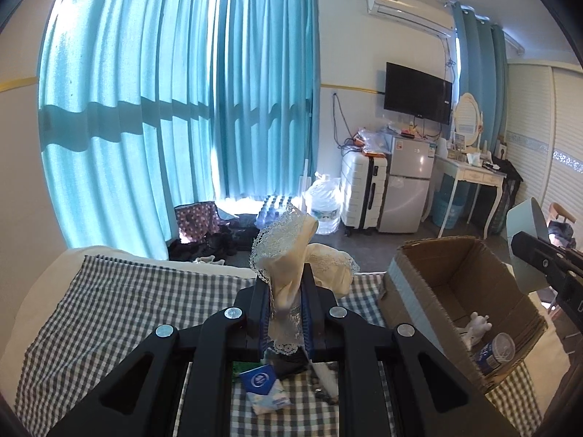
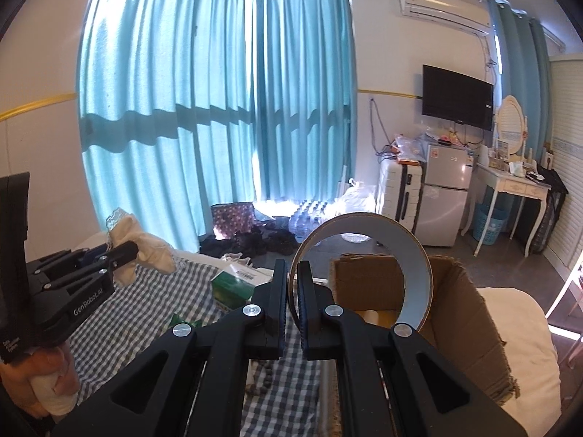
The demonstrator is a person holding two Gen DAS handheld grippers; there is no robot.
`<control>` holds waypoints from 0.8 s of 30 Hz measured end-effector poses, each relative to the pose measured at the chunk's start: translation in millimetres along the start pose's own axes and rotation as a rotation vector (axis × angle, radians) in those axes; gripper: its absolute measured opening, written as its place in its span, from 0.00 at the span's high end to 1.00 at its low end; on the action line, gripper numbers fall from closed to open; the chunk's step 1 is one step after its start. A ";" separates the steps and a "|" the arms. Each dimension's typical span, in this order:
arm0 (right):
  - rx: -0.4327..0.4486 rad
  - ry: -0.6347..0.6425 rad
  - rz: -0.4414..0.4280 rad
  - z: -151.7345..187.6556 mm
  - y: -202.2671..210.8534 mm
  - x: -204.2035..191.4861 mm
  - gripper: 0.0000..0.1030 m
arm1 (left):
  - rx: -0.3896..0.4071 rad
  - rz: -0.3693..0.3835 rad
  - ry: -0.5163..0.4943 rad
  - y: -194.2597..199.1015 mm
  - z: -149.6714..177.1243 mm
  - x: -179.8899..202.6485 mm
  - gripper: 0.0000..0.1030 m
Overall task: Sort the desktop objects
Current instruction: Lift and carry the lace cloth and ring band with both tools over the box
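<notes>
My left gripper (image 1: 288, 291) is closed on a cream lace-edged cloth (image 1: 291, 251), which stands bunched above my fingers, lifted clear of the checked cover (image 1: 109, 291). My right gripper (image 2: 291, 284) is pinched on the rim of a wide tape roll (image 2: 411, 255), holding it upright just at the near left wall of the open cardboard box (image 2: 473, 313). The box sits at the right edge of the cover; inside lie a white figurine (image 1: 477, 327) and a small tin (image 1: 495, 353). Below my left fingers a blue tissue pack (image 1: 266, 389) rests on the cover. A green carton (image 2: 237, 284) lies between the grippers. Beyond, open floor runs to teal curtains (image 1: 145, 109), a suitcase (image 1: 362, 189) and a small fridge (image 1: 408, 185).
</notes>
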State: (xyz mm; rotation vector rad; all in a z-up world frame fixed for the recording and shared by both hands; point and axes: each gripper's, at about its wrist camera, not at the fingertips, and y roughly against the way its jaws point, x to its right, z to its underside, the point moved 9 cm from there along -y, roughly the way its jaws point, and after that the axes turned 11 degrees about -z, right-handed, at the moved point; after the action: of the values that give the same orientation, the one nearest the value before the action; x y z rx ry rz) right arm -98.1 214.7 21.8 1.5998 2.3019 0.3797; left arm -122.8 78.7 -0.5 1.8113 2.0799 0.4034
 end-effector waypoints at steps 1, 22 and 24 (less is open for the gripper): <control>0.007 -0.002 0.012 -2.3 4.8 5.6 0.95 | 0.005 0.002 -0.005 2.3 -2.3 5.6 0.86; 0.064 -0.080 0.116 -11.7 66.1 95.8 0.95 | 0.032 0.108 -0.065 35.8 -20.6 115.2 0.86; 0.055 -0.083 0.128 -9.8 67.0 102.3 0.95 | 0.036 0.114 -0.074 36.4 -23.1 125.1 0.86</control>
State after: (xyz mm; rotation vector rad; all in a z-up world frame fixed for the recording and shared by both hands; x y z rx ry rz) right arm -78.1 333.3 46.2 1.7609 2.1738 0.2763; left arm -115.6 208.1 26.5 1.9422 1.9523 0.3248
